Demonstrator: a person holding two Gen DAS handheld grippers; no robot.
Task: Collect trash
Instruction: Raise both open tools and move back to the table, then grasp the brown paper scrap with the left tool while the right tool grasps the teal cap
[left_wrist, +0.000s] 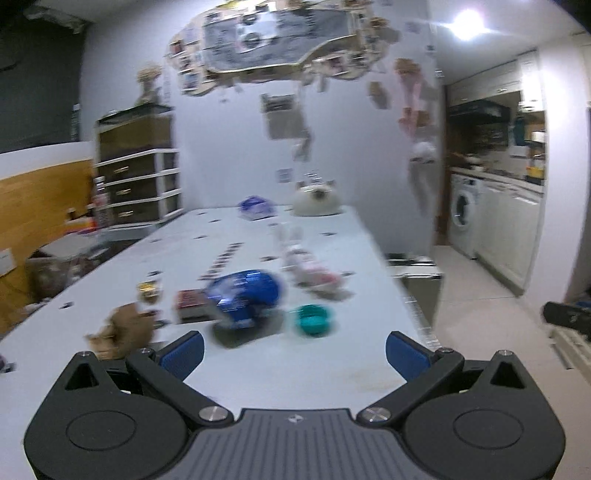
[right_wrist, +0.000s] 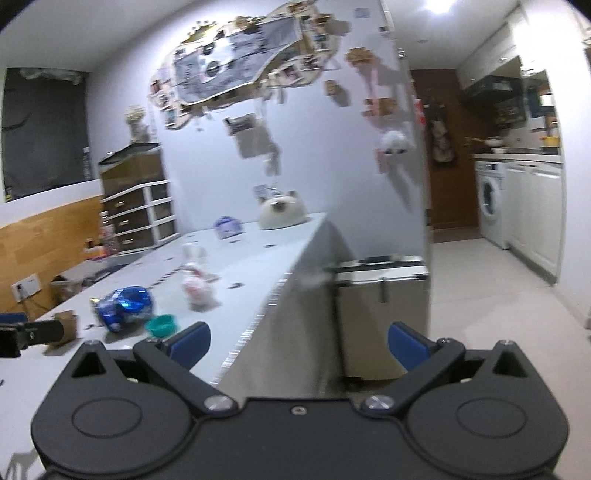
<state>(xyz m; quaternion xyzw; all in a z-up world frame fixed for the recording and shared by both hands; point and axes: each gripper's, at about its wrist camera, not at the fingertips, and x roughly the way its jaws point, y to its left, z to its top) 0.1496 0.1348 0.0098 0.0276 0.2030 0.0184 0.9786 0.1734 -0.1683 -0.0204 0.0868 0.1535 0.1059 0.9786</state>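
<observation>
white table (left_wrist: 258, 369) carries the trash, all blurred: teal bowl (left_wrist: 313, 319), contents unreadable; shiny blue crumpled bag (left_wrist: 243, 295) just left of the bowl; small dark box (left_wrist: 190, 304) touching the bag's left side; brown crumpled paper (left_wrist: 123, 328) further left; pale plastic bag (left_wrist: 310, 269) behind the bowl. metal bin (right_wrist: 382, 314) on the floor off the table's right edge, inside hidden. left gripper (left_wrist: 294, 349) spread wide, empty, hovering short of the bowl, touching nothing. right gripper (right_wrist: 298, 343) also wide, empty, over the table's right edge beside the bin.
</observation>
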